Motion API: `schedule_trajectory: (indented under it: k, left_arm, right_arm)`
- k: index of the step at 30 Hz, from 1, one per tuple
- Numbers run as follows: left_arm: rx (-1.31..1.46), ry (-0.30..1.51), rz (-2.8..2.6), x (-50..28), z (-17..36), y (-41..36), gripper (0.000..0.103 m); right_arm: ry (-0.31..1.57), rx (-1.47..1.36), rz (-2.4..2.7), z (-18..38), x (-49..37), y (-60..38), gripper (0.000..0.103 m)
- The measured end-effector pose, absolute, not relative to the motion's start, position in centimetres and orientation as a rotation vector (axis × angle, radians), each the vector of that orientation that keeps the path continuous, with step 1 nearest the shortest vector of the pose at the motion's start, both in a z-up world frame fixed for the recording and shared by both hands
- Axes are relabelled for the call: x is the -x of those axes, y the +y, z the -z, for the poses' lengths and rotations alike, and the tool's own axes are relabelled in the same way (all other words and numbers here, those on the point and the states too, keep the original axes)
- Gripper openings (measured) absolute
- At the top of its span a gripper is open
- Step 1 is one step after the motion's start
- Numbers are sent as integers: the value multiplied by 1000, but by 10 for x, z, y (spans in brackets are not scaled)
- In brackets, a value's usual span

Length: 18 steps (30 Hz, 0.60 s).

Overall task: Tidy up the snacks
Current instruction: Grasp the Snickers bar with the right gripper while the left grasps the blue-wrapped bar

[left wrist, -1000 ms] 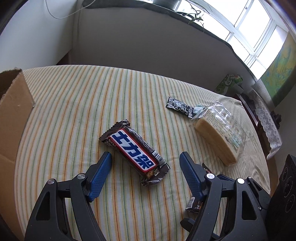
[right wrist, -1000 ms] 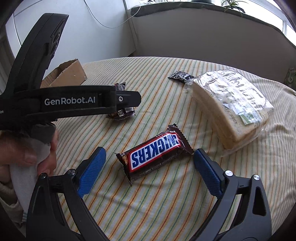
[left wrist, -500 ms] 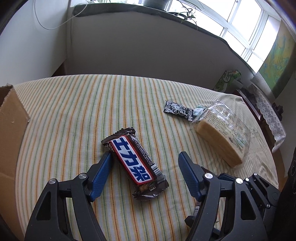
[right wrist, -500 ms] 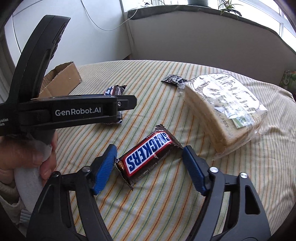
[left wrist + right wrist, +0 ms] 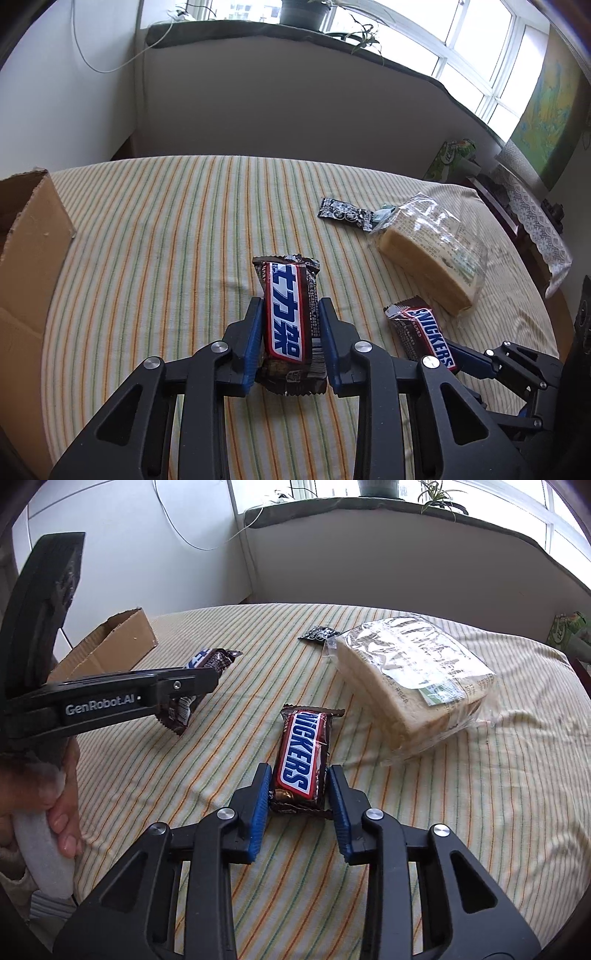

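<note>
A brown snack bar with blue Chinese lettering (image 5: 284, 288) sits between the blue pads of my left gripper (image 5: 290, 302). The jaws are closing and the pads press its long sides. In the right wrist view that bar (image 5: 212, 657) pokes out beyond the left gripper (image 5: 199, 681), just above the cloth. An English-labelled Snickers bar (image 5: 303, 746) lies lengthwise between the pads of my right gripper (image 5: 300, 768). Those jaws are closing too and touch both of its sides. Its far end rests on the striped tablecloth (image 5: 480, 812).
A bagged loaf of sliced bread (image 5: 424, 254) lies at the right. A small black packet (image 5: 343, 214) sits just behind it. An open cardboard box (image 5: 29, 240) stands at the table's left edge. A person's hand (image 5: 62, 805) holds the left gripper's handle.
Both grippers went from wide open to closed onto their bars. Each bar, lying askew before, now lines up with the fingers. The left bar's far end has come up off the cloth.
</note>
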<state>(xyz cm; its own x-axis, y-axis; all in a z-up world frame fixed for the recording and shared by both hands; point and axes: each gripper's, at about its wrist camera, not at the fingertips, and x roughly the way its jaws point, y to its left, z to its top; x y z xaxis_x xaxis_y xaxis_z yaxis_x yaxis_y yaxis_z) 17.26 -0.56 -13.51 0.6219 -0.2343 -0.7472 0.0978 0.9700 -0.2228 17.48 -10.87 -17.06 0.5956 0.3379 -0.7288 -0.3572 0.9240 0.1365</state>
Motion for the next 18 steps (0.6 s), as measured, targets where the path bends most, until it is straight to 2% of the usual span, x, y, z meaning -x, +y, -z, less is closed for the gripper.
schedule_trajectory:
  k: [10, 18]
  left_arm:
    - [129, 795, 176, -104, 128, 0, 28]
    - [161, 781, 198, -84, 123, 2, 28]
  right_arm:
    - [791, -12, -391, 172, -149, -120, 32]
    - [750, -61, -368, 161, -128, -121, 32]
